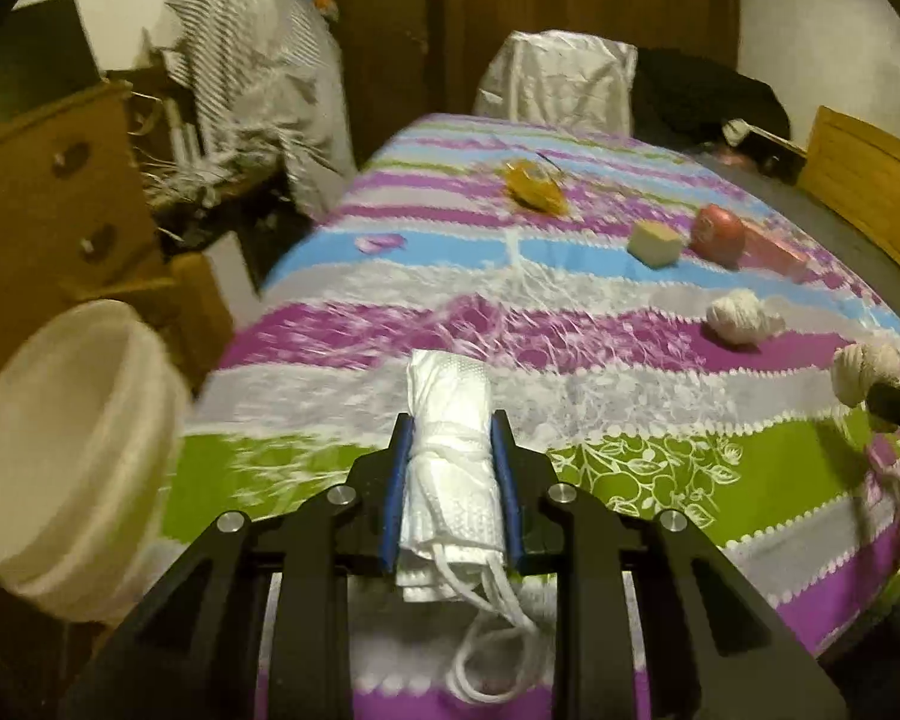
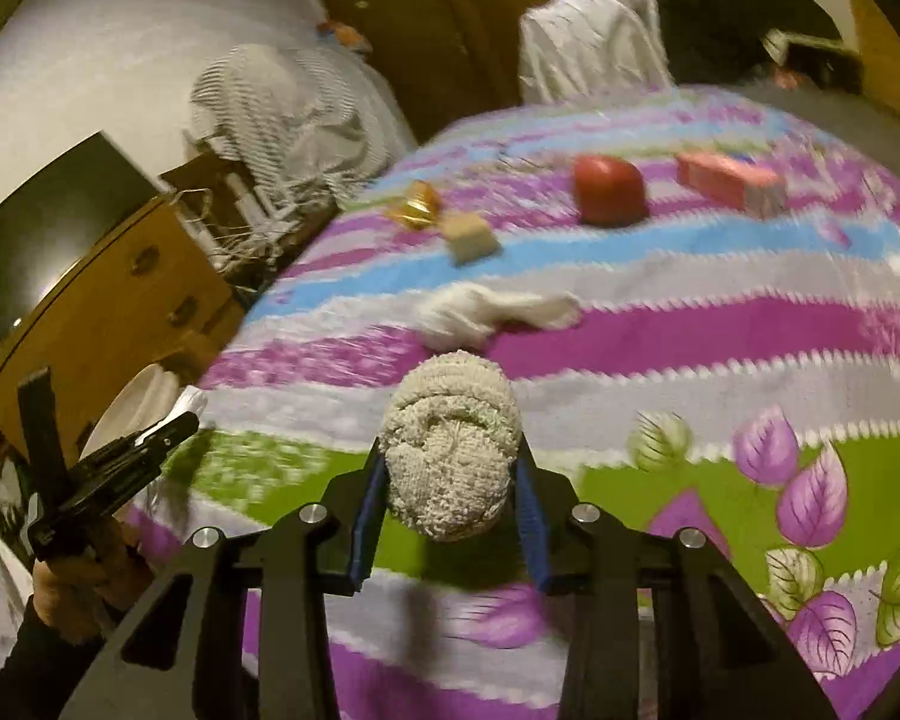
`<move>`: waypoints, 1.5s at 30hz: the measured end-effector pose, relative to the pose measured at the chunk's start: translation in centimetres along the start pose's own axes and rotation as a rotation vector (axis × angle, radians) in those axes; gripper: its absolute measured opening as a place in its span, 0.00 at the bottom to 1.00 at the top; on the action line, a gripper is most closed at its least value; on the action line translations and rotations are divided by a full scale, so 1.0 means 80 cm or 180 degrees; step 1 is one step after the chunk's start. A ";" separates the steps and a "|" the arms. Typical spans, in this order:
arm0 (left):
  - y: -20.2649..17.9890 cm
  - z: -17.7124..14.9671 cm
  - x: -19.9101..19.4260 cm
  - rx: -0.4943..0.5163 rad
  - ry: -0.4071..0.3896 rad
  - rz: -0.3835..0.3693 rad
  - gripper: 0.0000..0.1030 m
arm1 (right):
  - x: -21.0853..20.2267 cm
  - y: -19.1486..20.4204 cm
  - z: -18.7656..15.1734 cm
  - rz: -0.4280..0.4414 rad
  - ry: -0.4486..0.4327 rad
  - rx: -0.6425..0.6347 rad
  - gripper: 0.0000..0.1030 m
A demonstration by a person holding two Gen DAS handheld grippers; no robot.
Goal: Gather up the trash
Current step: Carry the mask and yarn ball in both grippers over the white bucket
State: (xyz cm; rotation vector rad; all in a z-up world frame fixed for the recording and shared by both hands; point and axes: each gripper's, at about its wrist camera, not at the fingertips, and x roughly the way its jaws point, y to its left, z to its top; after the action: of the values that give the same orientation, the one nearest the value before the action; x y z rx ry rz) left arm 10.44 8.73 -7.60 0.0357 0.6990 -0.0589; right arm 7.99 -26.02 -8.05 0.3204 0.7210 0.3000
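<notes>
My left gripper (image 1: 450, 432) is shut on a rolled white face mask (image 1: 450, 480) with loose ear loops, held over the near edge of the striped tablecloth (image 1: 570, 402). My right gripper (image 2: 453, 468) is shut on a balled cream sock (image 2: 450, 456); it also shows in the left wrist view (image 1: 864, 369). Another crumpled white sock (image 2: 492, 309) lies on the cloth ahead, also seen in the left wrist view (image 1: 741, 315). A white bucket (image 1: 72, 450) stands to the left, off the table. A yellow wrapper (image 1: 534, 183) lies farther back.
A red apple (image 2: 609, 189), a pink box (image 2: 729, 183) and a beige cube (image 2: 471, 237) lie on the far part of the table. A wooden cabinet (image 1: 48, 198) and clutter stand left. A chair with white cloth (image 1: 561, 81) stands behind the table.
</notes>
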 end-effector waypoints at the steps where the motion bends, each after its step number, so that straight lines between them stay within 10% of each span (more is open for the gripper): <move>1: 0.003 0.004 -0.010 -0.0036 -0.0018 0.0058 0.23 | -0.001 0.012 0.004 0.0048 -0.0031 -0.0023 0.39; 27: 0.238 0.065 -0.117 -0.0498 -0.0455 0.1536 0.24 | 0.114 0.433 0.092 0.1122 0.0279 -0.1431 0.39; 45: 0.307 0.058 -0.102 -0.0562 -0.0259 0.1703 0.24 | 0.209 0.550 0.085 0.1152 0.0726 -0.1752 0.39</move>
State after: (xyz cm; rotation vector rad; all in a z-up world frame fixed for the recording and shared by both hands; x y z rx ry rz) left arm 8.83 33.34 1.53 0.0496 0.5929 0.5114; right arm 17.65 19.02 3.79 -0.1146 0.7708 0.8692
